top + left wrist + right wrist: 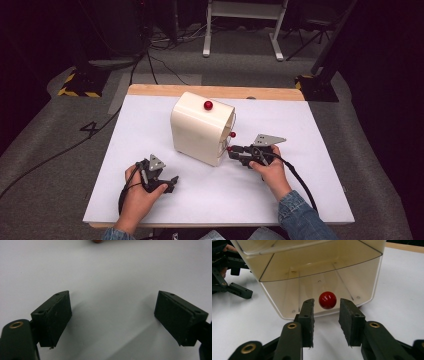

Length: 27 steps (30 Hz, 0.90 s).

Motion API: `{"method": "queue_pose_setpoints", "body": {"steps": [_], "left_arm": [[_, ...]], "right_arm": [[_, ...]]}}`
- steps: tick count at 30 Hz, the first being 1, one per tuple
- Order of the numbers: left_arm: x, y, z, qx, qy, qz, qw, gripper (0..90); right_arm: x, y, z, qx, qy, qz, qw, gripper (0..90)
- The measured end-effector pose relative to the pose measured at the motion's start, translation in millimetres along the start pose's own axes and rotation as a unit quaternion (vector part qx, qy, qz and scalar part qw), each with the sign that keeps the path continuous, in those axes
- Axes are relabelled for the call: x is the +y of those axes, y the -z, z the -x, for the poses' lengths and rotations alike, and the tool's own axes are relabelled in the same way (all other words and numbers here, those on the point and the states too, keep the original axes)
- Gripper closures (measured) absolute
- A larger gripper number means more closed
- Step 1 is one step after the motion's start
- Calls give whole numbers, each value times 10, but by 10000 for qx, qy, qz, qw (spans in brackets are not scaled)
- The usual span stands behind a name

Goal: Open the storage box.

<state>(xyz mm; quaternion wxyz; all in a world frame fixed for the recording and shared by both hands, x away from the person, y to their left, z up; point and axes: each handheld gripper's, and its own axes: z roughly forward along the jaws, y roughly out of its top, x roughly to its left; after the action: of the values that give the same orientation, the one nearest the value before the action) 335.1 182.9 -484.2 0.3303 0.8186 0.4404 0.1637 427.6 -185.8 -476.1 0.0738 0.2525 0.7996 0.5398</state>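
As the right gripper (326, 315) faced the cream box (202, 127) on the desk (300, 200), jaws unclenched and flanking its red knob (327, 300), seemingly untouched; best centred before clamping; left gripper (112, 317) rested released.

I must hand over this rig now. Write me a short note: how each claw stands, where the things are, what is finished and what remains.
Left claw: jaws wide open, nothing between them, resting low over the white table, near the front edge.
Right claw: at the open side of the cream box, jaws partly closed on either side of a red knob, pads not touching it.
A second red knob sits on top of the box.
Done: right claw lined up with the knob.
Left: probably close on the knob and pull; nothing gripped yet.
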Motion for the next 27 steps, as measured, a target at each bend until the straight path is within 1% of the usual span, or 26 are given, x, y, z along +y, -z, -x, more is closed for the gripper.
{"method": "queue_pose_setpoints", "body": {"steps": [2,3,8,15,19,27], "left_arm": [[0,1,-2,3,-14,-2,10000,143],[0,1,-2,3,-14,-2,10000,143],[1,1,-3,3,-18,-3,10000,143],[0,0,0,0,0,1,10000,143],[1,3,-3,3,-23,-12,10000,143],[0,1,-2,5,-19,0,10000,143]], "right_arm": [[-4,-29,0,31,15,21,10000,687],[-4,-29,0,31,15,21,10000,687],[-13,-46,17,42,-37,74,10000,736],[-13,-44,24,42,-18,95,9999,745],[-16,-31,22,44,-24,83,10000,746],[-19,73,4,-49,28,-18,10000,746]]}}
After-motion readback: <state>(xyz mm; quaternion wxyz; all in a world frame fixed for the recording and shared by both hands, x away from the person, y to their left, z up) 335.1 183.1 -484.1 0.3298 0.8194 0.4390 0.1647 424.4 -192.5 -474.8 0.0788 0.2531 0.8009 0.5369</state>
